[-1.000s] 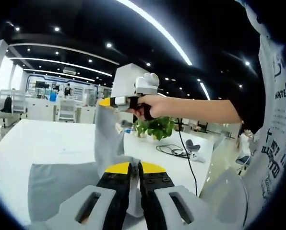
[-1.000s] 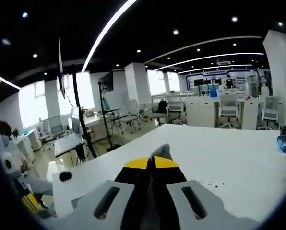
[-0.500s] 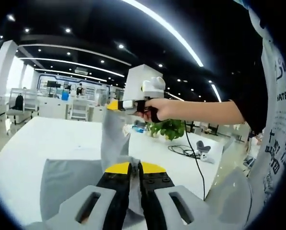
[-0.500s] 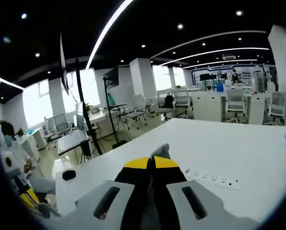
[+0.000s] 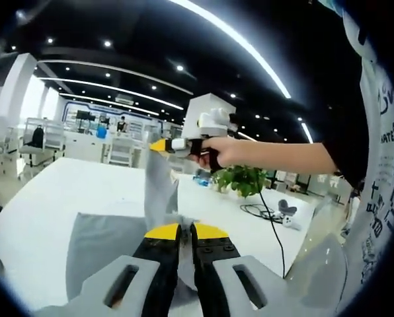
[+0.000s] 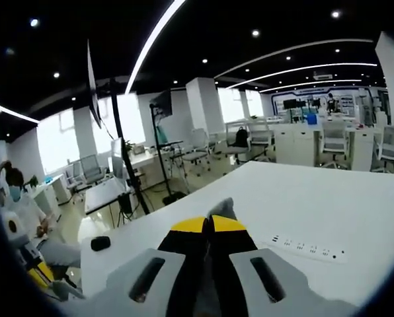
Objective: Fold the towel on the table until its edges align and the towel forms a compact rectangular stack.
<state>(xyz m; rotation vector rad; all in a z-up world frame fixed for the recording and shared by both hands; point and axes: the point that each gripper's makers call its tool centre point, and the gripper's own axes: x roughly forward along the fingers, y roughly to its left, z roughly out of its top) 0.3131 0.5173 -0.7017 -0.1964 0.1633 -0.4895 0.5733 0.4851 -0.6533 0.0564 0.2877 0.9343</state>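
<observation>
A grey towel (image 5: 104, 244) hangs above the white table (image 5: 58, 191), its lower part draped on the tabletop. My left gripper (image 5: 185, 228) is shut on one edge of it. My right gripper (image 5: 158, 144), held by a person's hand, comes into the left gripper view from the right and pinches another corner lifted high, with a strip of towel hanging down from it. In the right gripper view my right gripper (image 6: 207, 223) is shut with a grey corner of towel (image 6: 222, 207) poking out past the yellow tips.
A power strip (image 6: 309, 246) lies on the white table (image 6: 355, 211). A potted green plant (image 5: 244, 179), a black cable (image 5: 263, 211) and a small white device (image 5: 289, 222) sit at the table's far right. A black stand (image 6: 127, 172) rises beyond the table's left edge. Office desks and chairs fill the background.
Both views have shifted slightly as the hands moved. The right gripper with its towel corner sits a little further right and lower in the left gripper view. Both grips are unchanged.
</observation>
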